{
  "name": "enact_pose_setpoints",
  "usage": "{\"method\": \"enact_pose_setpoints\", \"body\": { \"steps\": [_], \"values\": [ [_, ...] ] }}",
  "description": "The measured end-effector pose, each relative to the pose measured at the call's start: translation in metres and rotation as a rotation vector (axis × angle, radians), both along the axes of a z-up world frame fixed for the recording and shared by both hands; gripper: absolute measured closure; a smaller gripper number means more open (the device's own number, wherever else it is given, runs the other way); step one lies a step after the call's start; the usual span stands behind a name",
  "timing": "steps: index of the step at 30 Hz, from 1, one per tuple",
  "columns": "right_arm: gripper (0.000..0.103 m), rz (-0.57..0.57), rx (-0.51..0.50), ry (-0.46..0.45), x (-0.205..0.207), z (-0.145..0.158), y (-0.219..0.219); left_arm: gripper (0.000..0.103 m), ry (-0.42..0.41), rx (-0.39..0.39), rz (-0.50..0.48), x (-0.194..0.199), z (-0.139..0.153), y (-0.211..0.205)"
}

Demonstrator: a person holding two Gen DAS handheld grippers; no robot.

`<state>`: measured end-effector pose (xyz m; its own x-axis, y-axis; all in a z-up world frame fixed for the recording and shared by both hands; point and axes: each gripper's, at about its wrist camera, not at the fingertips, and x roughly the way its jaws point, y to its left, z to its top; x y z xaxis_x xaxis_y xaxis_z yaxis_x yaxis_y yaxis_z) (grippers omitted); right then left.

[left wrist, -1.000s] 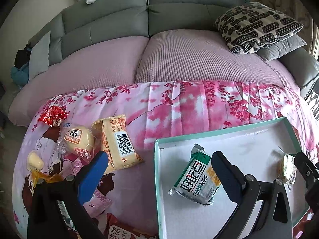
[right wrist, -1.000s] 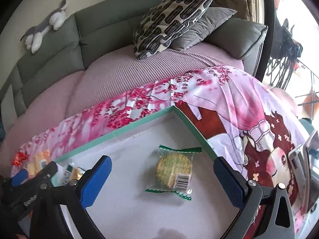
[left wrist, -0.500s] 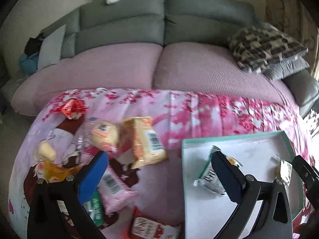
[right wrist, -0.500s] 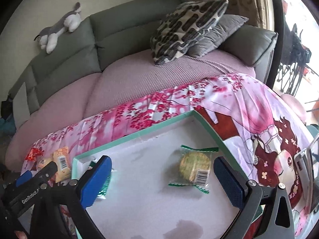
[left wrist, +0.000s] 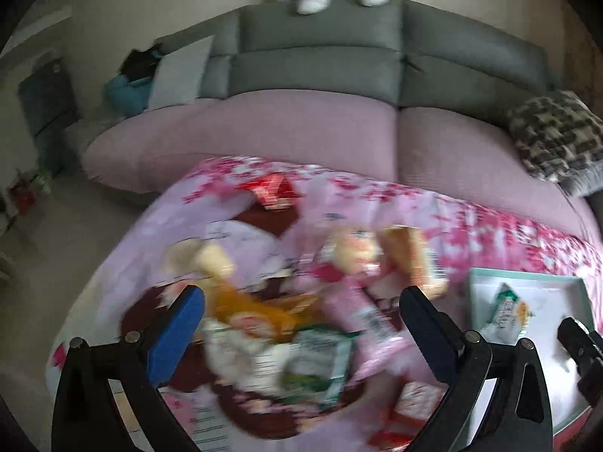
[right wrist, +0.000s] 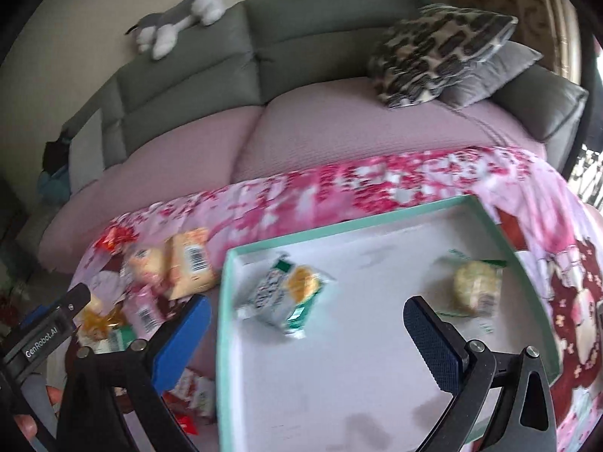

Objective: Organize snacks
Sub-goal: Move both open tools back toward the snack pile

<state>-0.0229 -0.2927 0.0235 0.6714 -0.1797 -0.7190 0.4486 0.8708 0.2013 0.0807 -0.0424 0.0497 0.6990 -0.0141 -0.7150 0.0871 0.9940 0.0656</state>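
1. Crinkly film wrappers make up the whole lot: the loose snacks (left wrist: 301, 324) lie heaped on the pink floral cloth (left wrist: 490, 226) of the worktop, directly ahead of and between the fingers of the left hand-held gripper (left wrist: 301, 331), which is spread wide and carries nothing.
2. Green-and-white packet (left wrist: 320, 369), nearest that gripper's centre: judged light, soft and slippery; best pinched across its flat middle rather than by a sealed end, which would likely slide out.
3. Pink packet (left wrist: 361, 312), just beyond and towards the right finger; overlaps its neighbours, so a pinch here may drag others along. The left view is blurred, so exact contact cannot be told.
4. Orange barcode pack (right wrist: 188, 263), farther off to the left of the right hand-held gripper (right wrist: 305, 335): looks puffed, contents probably crushable, so a gentle squeeze is wise.
5. Teal-rimmed white tray (right wrist: 490, 226), beneath and ahead of the right gripper, which is also wide apart and empty.
6. Tray holds two items: a green-and-white biscuit pack (right wrist: 282, 293) between the right gripper's fingers, and a round cake in clear film (right wrist: 476, 286) beyond its right finger.
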Motion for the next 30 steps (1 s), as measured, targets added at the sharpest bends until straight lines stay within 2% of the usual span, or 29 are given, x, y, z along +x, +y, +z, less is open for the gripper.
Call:
{"method": "enact_pose_setpoints", "body": {
  "steps": [4, 11, 15, 20, 24, 30],
  "values": [
    [0.0, 0.066, 0.038, -0.026, 0.008, -0.002, 0.023, 0.0, -0.023, -0.038, 0.082, -0.006, 0.007, 0.039],
    [0.0, 0.176, 0.026, 0.002, 0.025, -0.011, 0.07, 0.0, -0.006, -0.073, 0.13, -0.008, 0.004, 0.077],
    [0.0, 0.239, 0.031, 0.028, 0.033, -0.018, 0.093, 0.0, 0.018, -0.097, 0.112, -0.011, 0.0, 0.088],
    [0.0, 0.299, 0.05, 0.046, 0.042, -0.027, 0.116, 0.0, 0.0, -0.123, 0.097, -0.014, 0.0, 0.095],
    [0.0, 0.336, 0.044, 0.06, 0.047, -0.033, 0.13, 0.0, -0.001, -0.098, 0.098, -0.015, 0.001, 0.097],
    [0.0, 0.362, 0.062, 0.085, 0.048, -0.038, 0.132, 0.0, 0.087, -0.132, 0.081, -0.01, -0.014, 0.1]
  ]
}}
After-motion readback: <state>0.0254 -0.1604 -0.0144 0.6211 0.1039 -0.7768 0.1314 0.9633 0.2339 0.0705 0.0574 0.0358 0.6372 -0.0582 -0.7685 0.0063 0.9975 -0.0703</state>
